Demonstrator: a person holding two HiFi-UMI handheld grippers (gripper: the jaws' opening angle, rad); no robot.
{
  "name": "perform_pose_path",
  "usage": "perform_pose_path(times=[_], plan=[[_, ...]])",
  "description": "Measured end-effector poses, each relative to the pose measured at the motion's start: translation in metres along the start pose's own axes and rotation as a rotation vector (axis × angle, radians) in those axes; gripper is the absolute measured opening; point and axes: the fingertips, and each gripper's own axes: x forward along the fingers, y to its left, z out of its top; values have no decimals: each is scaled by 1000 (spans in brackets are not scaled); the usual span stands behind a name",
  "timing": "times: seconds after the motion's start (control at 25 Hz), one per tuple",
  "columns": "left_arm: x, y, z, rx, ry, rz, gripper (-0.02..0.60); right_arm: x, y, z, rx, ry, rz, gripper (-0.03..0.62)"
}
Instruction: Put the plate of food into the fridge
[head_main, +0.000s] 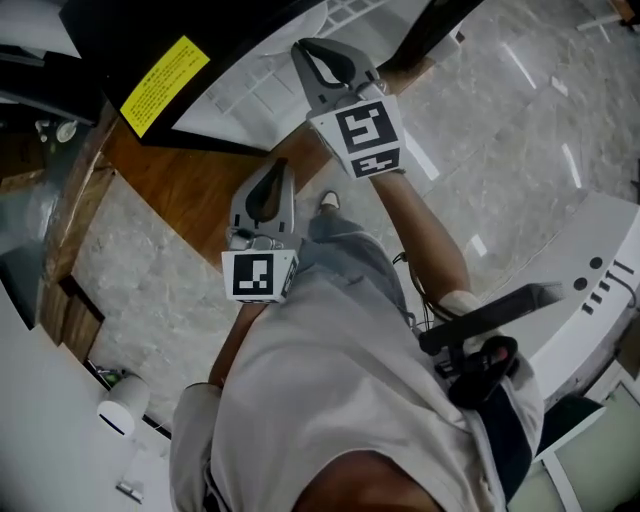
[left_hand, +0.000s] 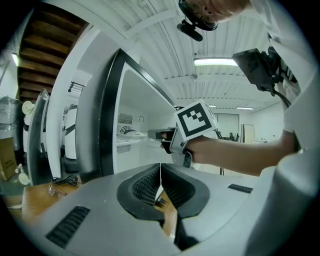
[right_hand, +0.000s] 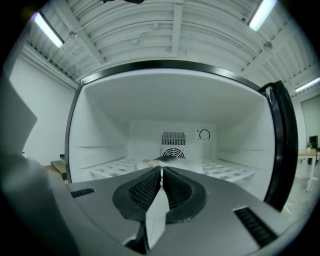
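Fridge shelf holds the plate just beyond the clenched, empty right claw.

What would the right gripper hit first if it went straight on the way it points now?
Most likely the plate on the fridge shelf, which lies just beyond the shut right gripper. Depth is hard to judge.

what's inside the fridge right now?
A white shelf with the plate on it; fan grille and dial at the back. The shut right claw covers the plate's front, so what it carries can't be made out.
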Motion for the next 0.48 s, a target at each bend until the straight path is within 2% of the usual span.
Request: perform_pose_path(times=[0.08,0.24,0.48], plan=[[-10,0,-9,2,32,4,20,-5,0,1,24,-19,2,28],[-31,-1,-27,3,95,10,20,-21,2,2,46,-59,-58,25],[-54,2,-45,-62,114,22,20,-49,29,-3,131,-89,-73,25]])
